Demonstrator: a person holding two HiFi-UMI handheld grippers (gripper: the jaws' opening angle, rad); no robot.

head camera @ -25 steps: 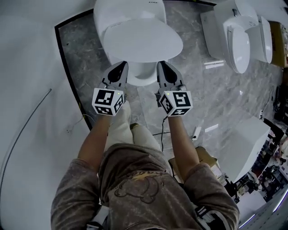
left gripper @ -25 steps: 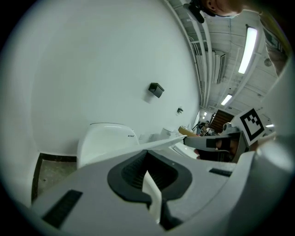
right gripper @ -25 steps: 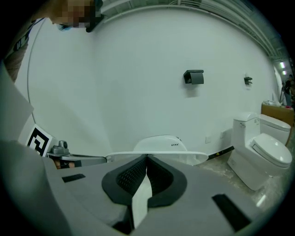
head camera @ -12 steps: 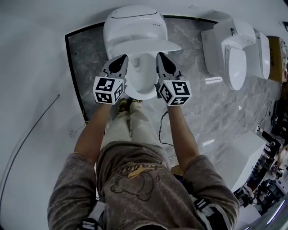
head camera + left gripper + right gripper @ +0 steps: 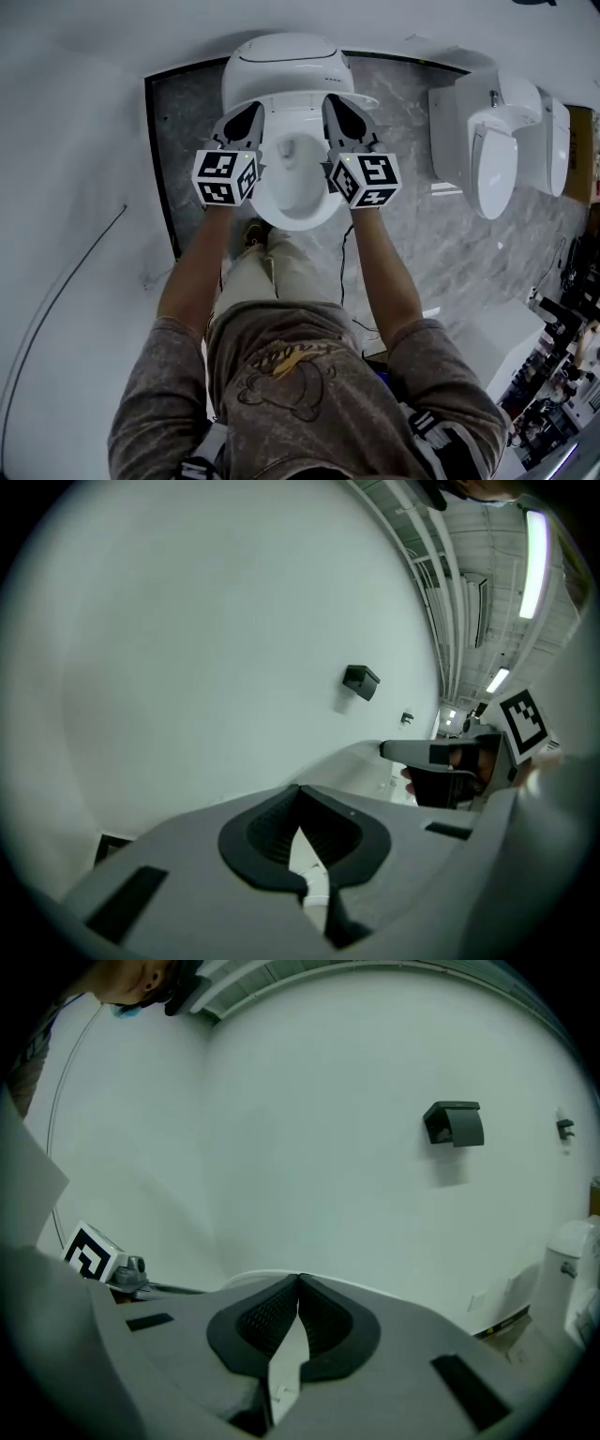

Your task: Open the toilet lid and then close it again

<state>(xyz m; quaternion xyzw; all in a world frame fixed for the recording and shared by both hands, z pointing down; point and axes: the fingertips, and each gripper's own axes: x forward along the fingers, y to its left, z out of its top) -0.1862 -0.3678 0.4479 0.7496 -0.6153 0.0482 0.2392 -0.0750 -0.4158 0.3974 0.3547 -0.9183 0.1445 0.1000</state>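
A white toilet [image 5: 286,61] stands on a grey marble floor panel. Its lid [image 5: 300,97] is raised steeply and shows almost edge-on, with the open seat and bowl [image 5: 295,183] below it. My left gripper [image 5: 253,109] is shut, its tip against the lid's left part. On the lid's right part my right gripper [image 5: 329,99] is also shut. In the left gripper view the left gripper [image 5: 300,789] shows its pads meeting at the tip, with the white lid [image 5: 370,761] beyond. In the right gripper view the right gripper [image 5: 298,1279] looks the same, the lid's rim [image 5: 239,1281] just past it.
A second white toilet [image 5: 492,150] stands to the right on the marble floor [image 5: 187,141]. A thin cable [image 5: 56,291] curves over the white floor at left. The person's legs stand just before the bowl. A dark box [image 5: 455,1124] hangs on the white wall behind.
The lid has swung from lying flat over the bowl to nearly upright. Both grippers have moved up and away from the person with it, staying shut.
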